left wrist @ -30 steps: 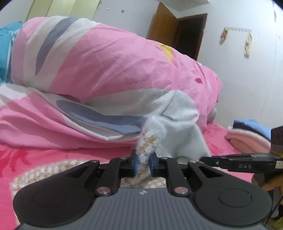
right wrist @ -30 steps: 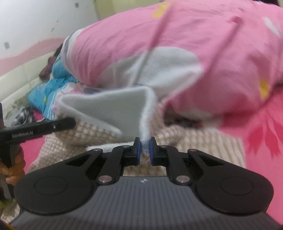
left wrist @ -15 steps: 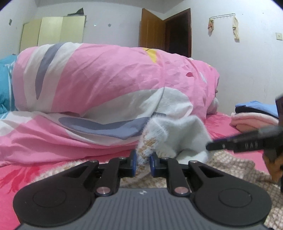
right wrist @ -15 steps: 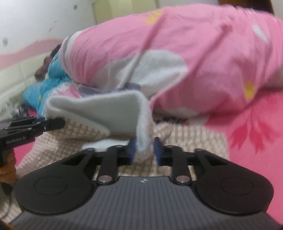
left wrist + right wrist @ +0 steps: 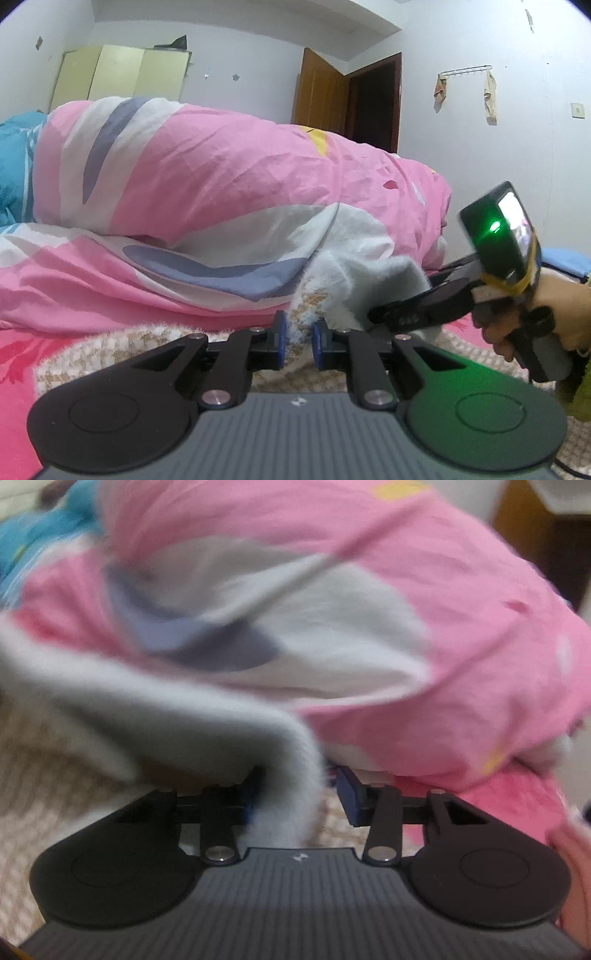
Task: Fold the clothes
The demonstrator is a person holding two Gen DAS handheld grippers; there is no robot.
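A fluffy beige-checked garment with a pale grey inside (image 5: 354,280) lies on the pink bed sheet (image 5: 18,369), one edge lifted into a fold. My left gripper (image 5: 298,341) is shut on that lifted edge, low over the garment. In the left wrist view my right gripper (image 5: 391,314), held by a hand (image 5: 554,306), reaches in from the right with its tips at the fold. In the blurred right wrist view the right gripper (image 5: 301,797) stands open. The grey fold (image 5: 184,731) drapes between the jaws against the left pad.
A heaped pink, white and grey quilt (image 5: 221,192) rises right behind the garment and fills the right wrist view (image 5: 443,627). Blue bedding lies at far left. A blue folded item (image 5: 567,258) sits at the right edge. A wardrobe (image 5: 118,74) and a door (image 5: 373,103) stand beyond.
The right gripper's jaws have spread apart from shut; the fold now lies loose between them. It has swung closer to the left gripper. The left gripper keeps its hold.
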